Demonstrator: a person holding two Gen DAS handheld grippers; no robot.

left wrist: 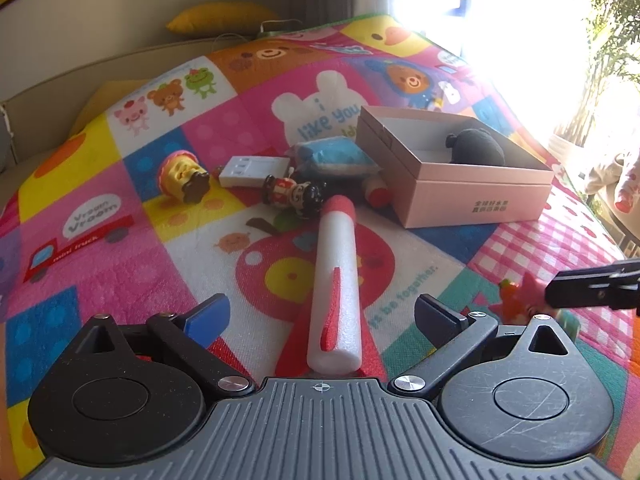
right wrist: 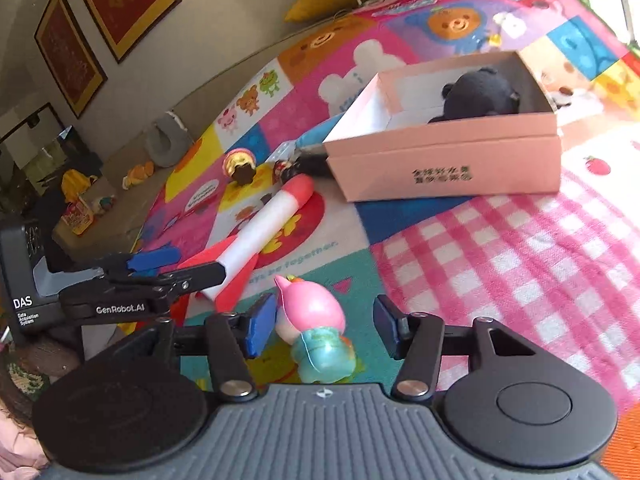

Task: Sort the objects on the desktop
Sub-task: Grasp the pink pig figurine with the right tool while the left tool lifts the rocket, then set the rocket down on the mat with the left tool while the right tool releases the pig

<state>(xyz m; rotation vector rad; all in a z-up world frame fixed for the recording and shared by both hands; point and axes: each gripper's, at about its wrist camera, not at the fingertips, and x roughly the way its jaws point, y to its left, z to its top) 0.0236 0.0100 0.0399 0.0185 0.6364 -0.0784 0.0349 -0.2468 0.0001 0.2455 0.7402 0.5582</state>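
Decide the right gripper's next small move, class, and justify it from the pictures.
Probably close the right gripper on the pink figure: the toy lies between its open fingers, one pad already beside it, and the pink box stands open ahead.

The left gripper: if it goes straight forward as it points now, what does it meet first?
The left gripper, open, already straddles the foam rocket; going on, it likely meets that first, then the soldier figurine beyond.

"GenRobot.AI" and "DAS" on left gripper (right wrist: 188, 266); "mini truck" on mat (left wrist: 120, 264).
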